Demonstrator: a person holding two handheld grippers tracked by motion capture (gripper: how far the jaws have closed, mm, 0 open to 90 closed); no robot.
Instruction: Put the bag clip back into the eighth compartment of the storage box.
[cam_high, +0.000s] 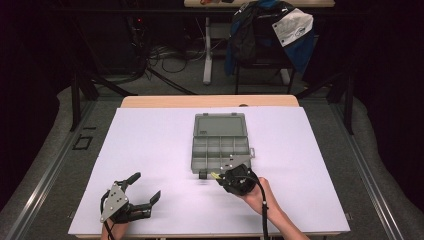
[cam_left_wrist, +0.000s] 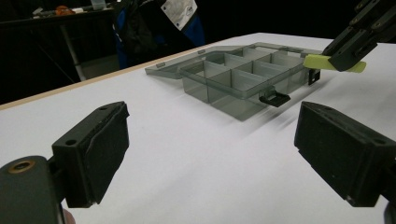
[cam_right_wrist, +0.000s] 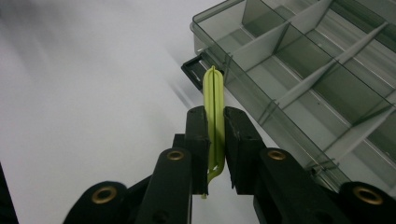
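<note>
so far the pick-up looks done and the drop looks not yet made: the right gripper (cam_right_wrist: 215, 140) has its jaws closed on a thin yellow-green clip (cam_right_wrist: 213, 109), held edge-on with its tip poking out beyond the jaws, just at the near edge of the organizer box (cam_high: 220, 145). in the high view that gripper (cam_high: 222, 177) sits at the box's near right corner, beside one of the black latches (cam_high: 203, 174). the box lies open near the middle of the desk (cam_high: 150, 150), its lid (cam_high: 220, 124) folded back flat toward the far edge — and the compartments i can see look bare, though the far ones are hard to read. judging from this, what is left is to carry the clip over the wall, let it fall into a compartment, and perhaps shut the lid. the left gripper (cam_high: 145, 187) waits near the desk's near left corner, well apart from the box, jaws spread wide and holding nothing — from its own view the clip (cam_left_wrist: 334, 63) shows pinched in the other gripper.
</note>
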